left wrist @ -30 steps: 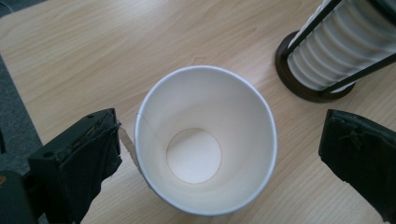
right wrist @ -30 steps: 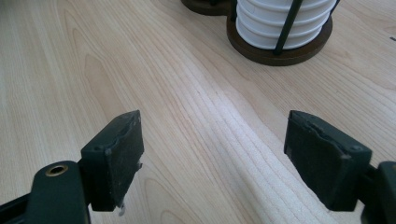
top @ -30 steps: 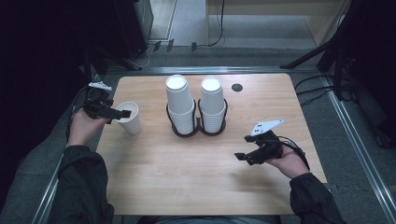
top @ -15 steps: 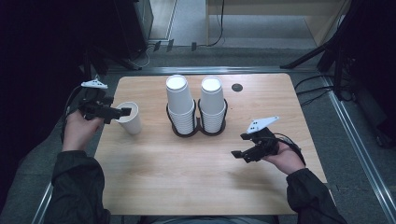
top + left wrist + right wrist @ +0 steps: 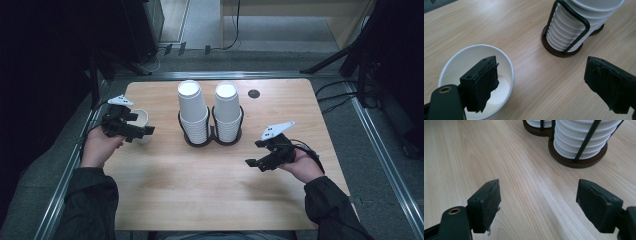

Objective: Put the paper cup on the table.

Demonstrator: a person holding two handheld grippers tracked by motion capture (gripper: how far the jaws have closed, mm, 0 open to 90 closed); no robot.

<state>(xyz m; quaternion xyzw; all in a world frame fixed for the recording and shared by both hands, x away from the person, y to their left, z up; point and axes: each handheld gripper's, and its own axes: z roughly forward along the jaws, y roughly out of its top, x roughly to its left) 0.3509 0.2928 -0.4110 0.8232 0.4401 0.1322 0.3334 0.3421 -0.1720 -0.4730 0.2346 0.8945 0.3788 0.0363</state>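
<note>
Cup (image 5: 475,82) upright under left hand-held gripper (image 5: 549,85), one jaw inside rim.

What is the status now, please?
Left gripper open, jaws just closing a little, one jaw inside white paper cup, wall between jaws. Right gripper open over bare wooden table. Nothing in the way.

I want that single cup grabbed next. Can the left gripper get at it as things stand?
Probably yes: the left gripper stands open at the cup, one jaw inside its rim.
</note>
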